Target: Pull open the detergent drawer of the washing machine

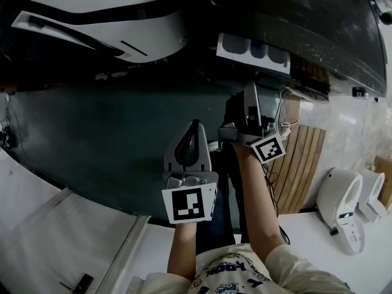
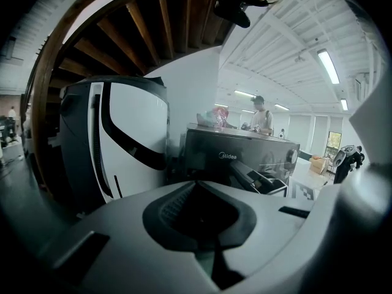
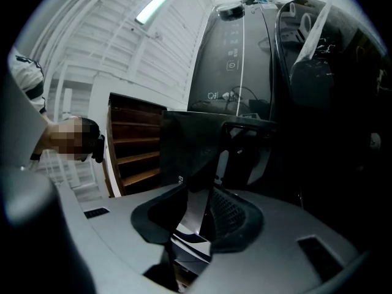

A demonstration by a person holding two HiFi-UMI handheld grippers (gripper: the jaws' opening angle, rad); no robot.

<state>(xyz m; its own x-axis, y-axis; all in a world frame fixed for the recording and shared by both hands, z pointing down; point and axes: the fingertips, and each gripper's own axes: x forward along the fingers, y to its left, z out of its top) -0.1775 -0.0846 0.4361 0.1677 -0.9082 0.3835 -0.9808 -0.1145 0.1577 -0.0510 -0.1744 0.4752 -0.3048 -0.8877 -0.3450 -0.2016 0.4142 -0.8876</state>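
Jutting from the dark washing machine (image 1: 306,23) in the head view, the detergent drawer (image 1: 253,52) is showing its white compartments; the right gripper (image 1: 250,90) is reaching up to it, with the left gripper (image 1: 195,126) hanging beside. In the left gripper view, the jaws are pressing together on nothing. In the right gripper view, the jaws are clamping the drawer's dark front panel.

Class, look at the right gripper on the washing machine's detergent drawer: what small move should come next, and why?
Probably pull the right gripper straight back toward the person, grip unchanged. Its jaws are closed on the dark drawer front, and the left gripper view shows the drawer only partway out of the washing machine. The left gripper is shut and empty.
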